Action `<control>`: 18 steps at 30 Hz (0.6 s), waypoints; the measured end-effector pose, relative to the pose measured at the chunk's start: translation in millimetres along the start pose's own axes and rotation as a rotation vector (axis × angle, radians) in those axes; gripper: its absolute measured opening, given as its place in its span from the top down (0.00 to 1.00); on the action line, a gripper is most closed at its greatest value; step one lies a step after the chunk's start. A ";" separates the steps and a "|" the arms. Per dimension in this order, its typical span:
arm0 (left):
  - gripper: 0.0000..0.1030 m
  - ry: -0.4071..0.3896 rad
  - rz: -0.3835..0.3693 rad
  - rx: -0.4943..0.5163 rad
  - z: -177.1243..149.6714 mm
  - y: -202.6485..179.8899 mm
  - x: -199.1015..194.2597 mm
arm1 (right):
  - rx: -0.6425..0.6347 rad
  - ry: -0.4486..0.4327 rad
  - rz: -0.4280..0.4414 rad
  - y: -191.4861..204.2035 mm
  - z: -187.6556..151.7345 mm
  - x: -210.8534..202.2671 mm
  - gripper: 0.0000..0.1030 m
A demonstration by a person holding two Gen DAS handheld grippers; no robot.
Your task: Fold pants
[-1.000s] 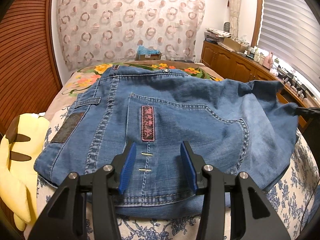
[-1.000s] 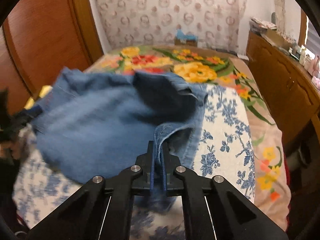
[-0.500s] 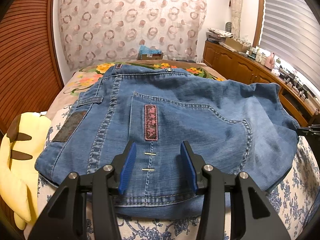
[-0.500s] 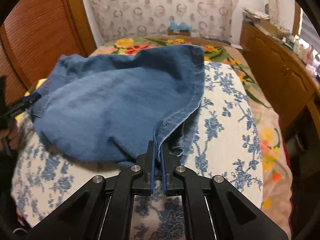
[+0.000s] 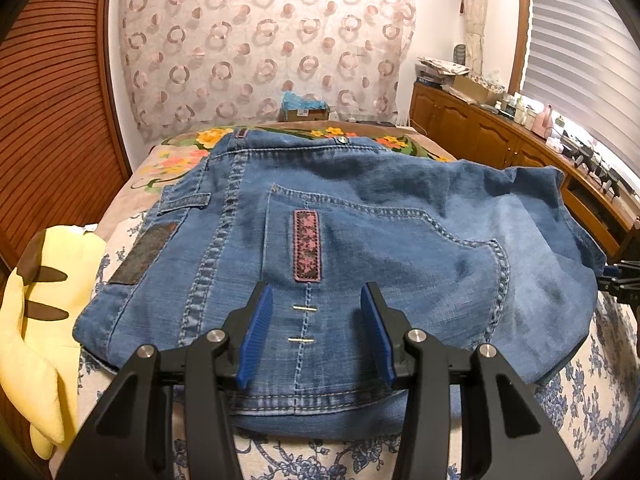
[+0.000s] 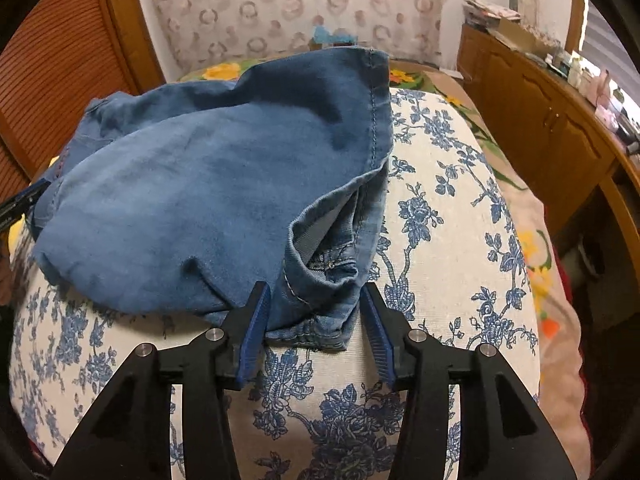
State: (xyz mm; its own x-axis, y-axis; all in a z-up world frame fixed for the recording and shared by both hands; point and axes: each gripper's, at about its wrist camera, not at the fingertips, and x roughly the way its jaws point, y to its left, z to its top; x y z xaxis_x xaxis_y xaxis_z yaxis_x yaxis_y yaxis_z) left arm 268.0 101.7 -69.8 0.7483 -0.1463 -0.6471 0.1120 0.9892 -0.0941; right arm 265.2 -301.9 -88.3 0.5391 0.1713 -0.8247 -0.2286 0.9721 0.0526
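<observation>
The pants (image 5: 360, 264) lie folded in a compact bundle on the bed (image 6: 452, 208), waistband toward the far floral end, back pocket and pink embroidered strip (image 5: 306, 245) facing up. I hold the landmark as the pants throughout.

Right gripper (image 6: 318, 334): a half-second ago its jaws were clenched on the denim hem; they now stand released, spread either side of the bunched hem (image 6: 320, 312) at the near right corner of the pants. The cloth rests on the bed under its own weight. I judge the fold-over just delivered and let go.

Left gripper (image 5: 316, 338): jaws released, as in the earlier views, hovering over the near edge of the pants, straddling the seam below the pink strip. It grips nothing.

Finding: the top layer near the right gripper is rumpled, with a gaping leg opening. In my judgement a smoothing or final fold remains.

A yellow plush toy (image 5: 36, 300) sits left of the pants, apart from the work.
</observation>
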 end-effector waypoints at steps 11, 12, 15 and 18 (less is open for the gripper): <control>0.56 -0.003 0.137 -0.095 -1.4 59.4 -35.9 | -0.033 -0.068 0.035 5.5 -9.0 -1.0 0.75; 0.56 0.009 0.149 -0.109 -3.6 66.3 -36.4 | -0.036 -0.075 0.033 5.3 -9.9 -1.2 0.75; 0.56 0.045 0.198 -0.156 -8.9 92.6 -37.9 | -0.045 -0.096 0.034 4.7 -13.9 -2.4 0.75; 0.56 0.065 0.234 -0.177 -11.6 105.4 -35.0 | -0.050 -0.109 0.035 4.9 -16.9 -3.8 0.75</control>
State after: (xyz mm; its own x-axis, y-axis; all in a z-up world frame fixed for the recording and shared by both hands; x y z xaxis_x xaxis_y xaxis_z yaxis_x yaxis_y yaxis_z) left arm 246.0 211.1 -65.9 0.6963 0.0808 -0.7132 -0.1787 0.9819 -0.0633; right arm 248.3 -300.5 -94.4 0.6142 0.2245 -0.7566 -0.2879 0.9564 0.0500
